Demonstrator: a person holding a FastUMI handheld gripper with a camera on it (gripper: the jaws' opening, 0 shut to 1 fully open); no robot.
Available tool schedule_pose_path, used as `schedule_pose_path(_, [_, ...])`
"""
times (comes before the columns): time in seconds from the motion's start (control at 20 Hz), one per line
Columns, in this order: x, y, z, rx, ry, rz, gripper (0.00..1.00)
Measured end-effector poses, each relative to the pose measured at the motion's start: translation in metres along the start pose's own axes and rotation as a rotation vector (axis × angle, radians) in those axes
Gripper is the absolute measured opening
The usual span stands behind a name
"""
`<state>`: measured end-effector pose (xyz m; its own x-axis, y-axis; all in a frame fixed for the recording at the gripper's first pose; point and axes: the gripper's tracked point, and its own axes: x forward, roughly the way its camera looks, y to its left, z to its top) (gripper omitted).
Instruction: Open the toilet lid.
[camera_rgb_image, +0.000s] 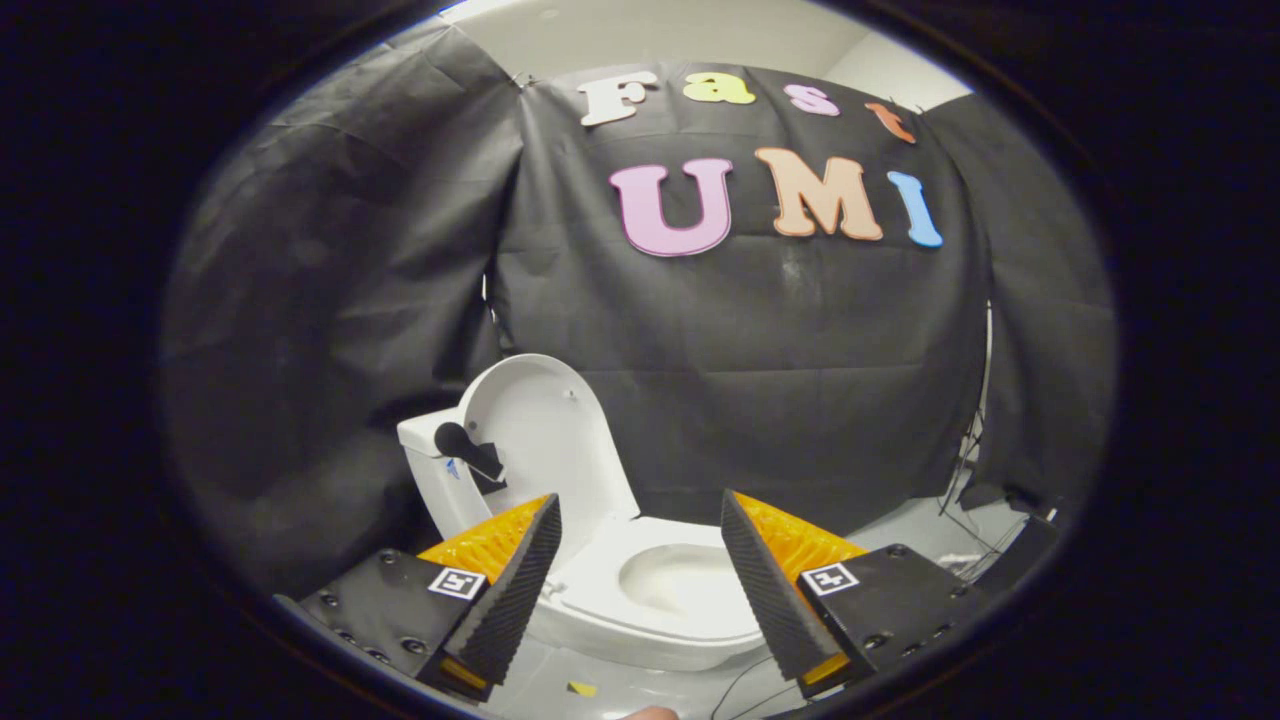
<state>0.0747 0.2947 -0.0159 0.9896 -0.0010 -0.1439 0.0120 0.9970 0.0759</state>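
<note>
A white toilet stands on the floor just ahead of my fingers. Its lid is raised upright and leans back against the tank. The seat lies down around the open bowl. A dark flush handle sticks out from the side of the tank. My gripper is open, its fingers spread wide with the bowl showing in the gap between them. Nothing is held, and the fingers touch neither lid nor seat.
Black cloth walls close in behind and on both sides of the toilet. Cables hang and trail at the right corner. A small yellow scrap lies on the pale floor in front of the toilet.
</note>
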Motion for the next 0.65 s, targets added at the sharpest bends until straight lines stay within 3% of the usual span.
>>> schedule_pose_path(0.65, [-0.013,-0.005,0.007,0.006,-0.033,-0.024,0.99])
